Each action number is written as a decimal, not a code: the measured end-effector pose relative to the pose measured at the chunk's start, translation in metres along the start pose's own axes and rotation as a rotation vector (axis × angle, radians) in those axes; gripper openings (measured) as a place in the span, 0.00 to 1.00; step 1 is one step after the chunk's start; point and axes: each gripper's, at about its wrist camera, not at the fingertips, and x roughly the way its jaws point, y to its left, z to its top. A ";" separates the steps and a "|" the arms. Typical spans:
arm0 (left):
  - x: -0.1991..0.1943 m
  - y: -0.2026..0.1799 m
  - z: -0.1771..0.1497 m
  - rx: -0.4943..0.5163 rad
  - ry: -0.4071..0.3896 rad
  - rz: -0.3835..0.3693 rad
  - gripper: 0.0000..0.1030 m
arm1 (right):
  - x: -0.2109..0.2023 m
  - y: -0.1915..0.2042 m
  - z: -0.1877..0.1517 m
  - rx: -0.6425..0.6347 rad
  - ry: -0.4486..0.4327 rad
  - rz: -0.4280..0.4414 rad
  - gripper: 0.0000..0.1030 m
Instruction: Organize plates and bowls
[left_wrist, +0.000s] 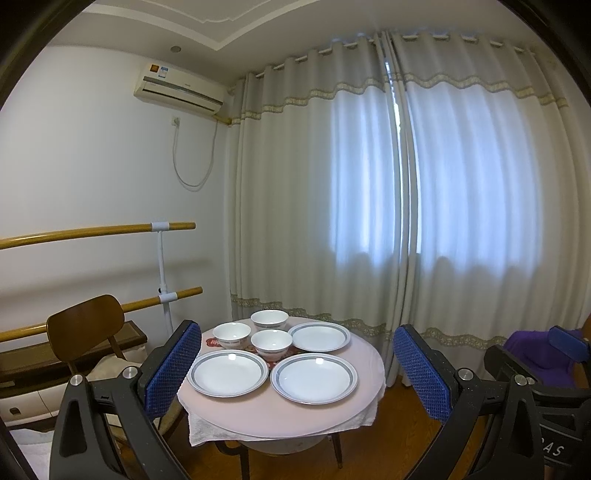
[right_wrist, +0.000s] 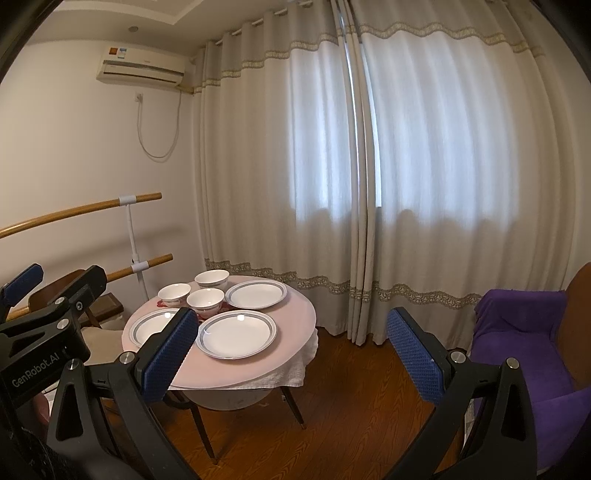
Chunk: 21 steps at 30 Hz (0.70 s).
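Observation:
A small round table with a pink top holds three white plates with blue-grey rims and three white bowls. The plates lie front left, front right and back right. The bowls cluster at the back left. The table also shows in the right wrist view with the near plate. My left gripper is open and empty, held back from the table. My right gripper is open and empty, further right, also away from the table.
A brown wooden chair stands left of the table. A purple-covered armchair is at the right. Curtains hang behind the table. Wooden wall bars run along the left wall. The floor is wood.

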 end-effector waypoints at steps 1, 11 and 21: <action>0.000 0.000 0.000 0.000 0.000 0.000 0.99 | 0.000 0.000 0.000 0.000 -0.001 0.000 1.00; -0.001 0.000 -0.001 0.000 0.000 0.002 0.99 | -0.006 0.000 0.007 0.002 -0.008 -0.003 1.00; -0.006 0.003 -0.002 0.000 -0.005 0.008 0.99 | -0.009 0.002 0.008 -0.014 -0.013 -0.015 1.00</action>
